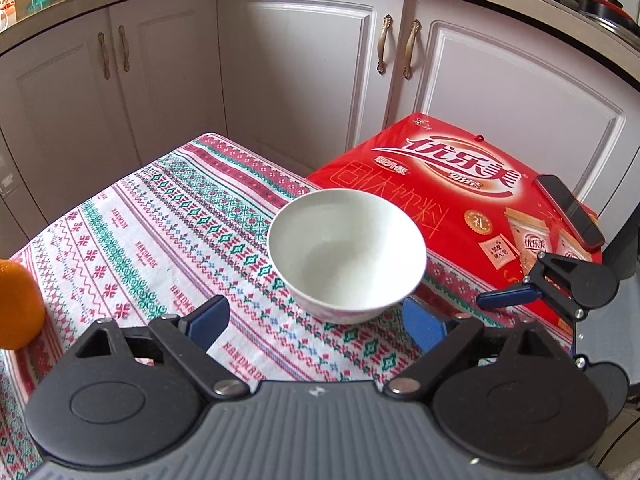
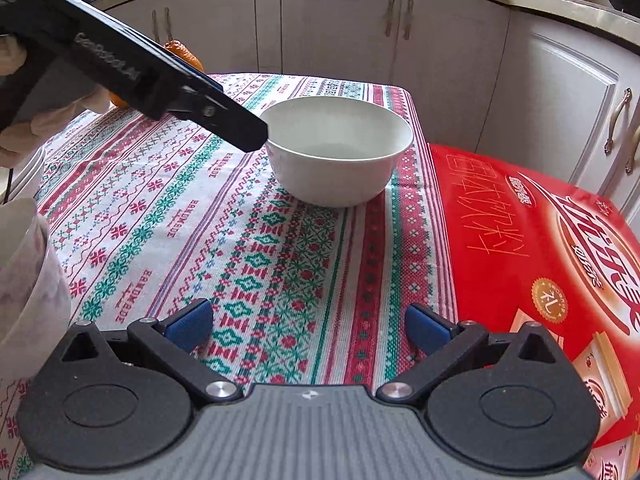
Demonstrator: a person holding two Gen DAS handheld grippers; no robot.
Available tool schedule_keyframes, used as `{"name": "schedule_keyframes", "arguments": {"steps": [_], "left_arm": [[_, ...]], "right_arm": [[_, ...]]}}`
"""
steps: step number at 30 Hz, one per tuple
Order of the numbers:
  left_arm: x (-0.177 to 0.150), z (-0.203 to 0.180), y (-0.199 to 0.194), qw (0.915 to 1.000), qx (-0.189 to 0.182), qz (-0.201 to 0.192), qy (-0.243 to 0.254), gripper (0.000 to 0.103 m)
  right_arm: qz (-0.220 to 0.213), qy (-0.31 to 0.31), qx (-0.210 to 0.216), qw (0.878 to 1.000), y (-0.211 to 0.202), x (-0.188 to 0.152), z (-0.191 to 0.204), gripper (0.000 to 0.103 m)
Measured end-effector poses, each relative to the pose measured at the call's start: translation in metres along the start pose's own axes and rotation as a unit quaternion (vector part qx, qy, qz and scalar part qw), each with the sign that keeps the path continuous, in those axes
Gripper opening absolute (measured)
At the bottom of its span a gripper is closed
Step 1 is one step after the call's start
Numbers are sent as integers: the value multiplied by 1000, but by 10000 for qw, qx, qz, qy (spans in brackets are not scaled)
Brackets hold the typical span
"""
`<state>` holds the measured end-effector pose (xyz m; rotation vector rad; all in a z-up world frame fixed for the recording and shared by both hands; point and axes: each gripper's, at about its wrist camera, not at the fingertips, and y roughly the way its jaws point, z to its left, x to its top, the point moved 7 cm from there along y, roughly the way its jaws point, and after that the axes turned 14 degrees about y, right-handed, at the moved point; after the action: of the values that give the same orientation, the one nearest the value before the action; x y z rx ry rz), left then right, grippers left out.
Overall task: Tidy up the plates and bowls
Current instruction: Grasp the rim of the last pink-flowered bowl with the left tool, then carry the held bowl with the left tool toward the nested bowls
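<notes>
A white bowl (image 1: 346, 256) (image 2: 340, 152) stands upright and empty on the patterned tablecloth (image 1: 152, 232), near the cloth's far right corner. My left gripper (image 1: 316, 322) is open, its blue pads wide apart just short of the bowl's near side, not touching it. From the right wrist view it (image 2: 230, 108) reaches in from the upper left, tip at the bowl's left rim. My right gripper (image 2: 308, 326) is open over bare cloth with nothing between its fingers, well short of the bowl. One blue finger of it (image 1: 508, 297) shows at the right of the left wrist view.
A red drink carton (image 1: 460, 208) (image 2: 540, 240) lies along the table's right side with a phone (image 1: 570, 212) on it. An orange (image 1: 18, 304) (image 2: 188, 56) sits at the left. Another white bowl (image 2: 24, 272) is at the left edge. White cabinets (image 1: 304, 80) stand behind.
</notes>
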<state>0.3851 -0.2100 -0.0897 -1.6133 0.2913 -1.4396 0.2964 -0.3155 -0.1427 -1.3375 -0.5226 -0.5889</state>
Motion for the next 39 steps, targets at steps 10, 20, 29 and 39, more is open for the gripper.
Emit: {"name": "schedule_keyframes", "arguments": {"steps": [10,20,29,39], "left_arm": [[16,11,31,9999,-128,44,21,93],[29,14,51,9992,-395,57,19,83],[30,16,62,9986,-495,155,29,70],[32,14,64,9982,-563,173,82,62]], "right_arm": [[-177,-78,68,9998,17,30,0,103],[-724,-354,179,9966,23,69,2,99],[-787,-406,203,9959,20,72,-4,88],[-789,-420,273,9956,20,71,-1,85]]}}
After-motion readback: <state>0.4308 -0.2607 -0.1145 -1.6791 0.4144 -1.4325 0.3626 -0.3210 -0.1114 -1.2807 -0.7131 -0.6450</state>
